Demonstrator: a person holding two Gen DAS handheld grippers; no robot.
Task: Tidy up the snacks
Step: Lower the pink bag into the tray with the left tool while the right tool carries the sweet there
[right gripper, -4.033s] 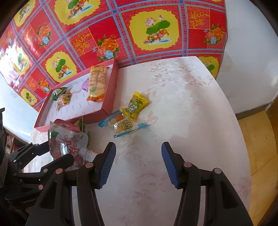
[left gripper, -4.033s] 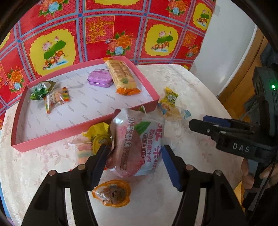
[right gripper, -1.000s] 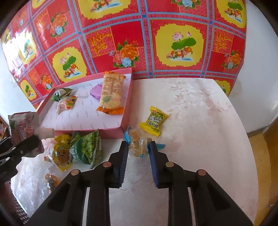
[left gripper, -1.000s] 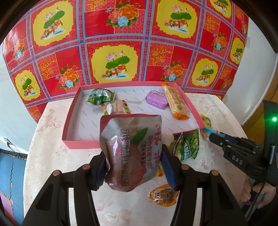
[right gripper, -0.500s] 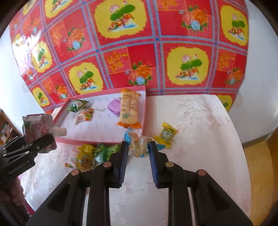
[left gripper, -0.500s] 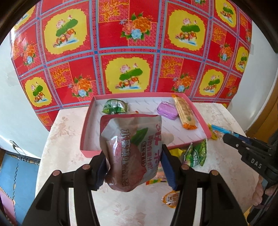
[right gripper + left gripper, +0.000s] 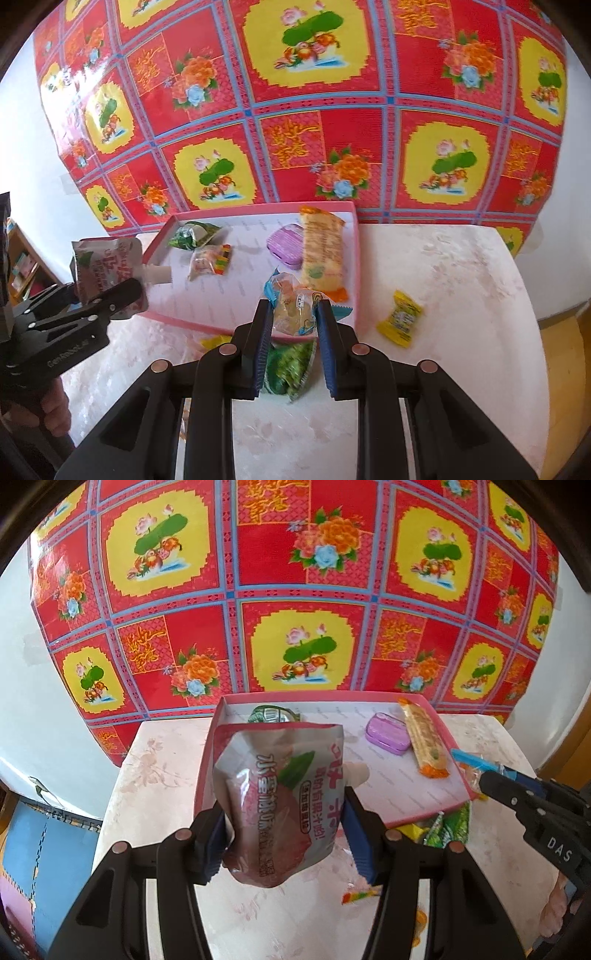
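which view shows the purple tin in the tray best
The right wrist view: the purple tin lies unobstructed in the pink tray, against the long biscuit pack. The left wrist view also shows the tin, but smaller and off to the side behind the held pouch.

The desk (image 7: 155,790) is looked down on steeply from close above by both wrist views, each facing the far patterned wall. The pink tray (image 7: 456,760) is shared by both views, and each hand-held gripper is seen from the other's side.
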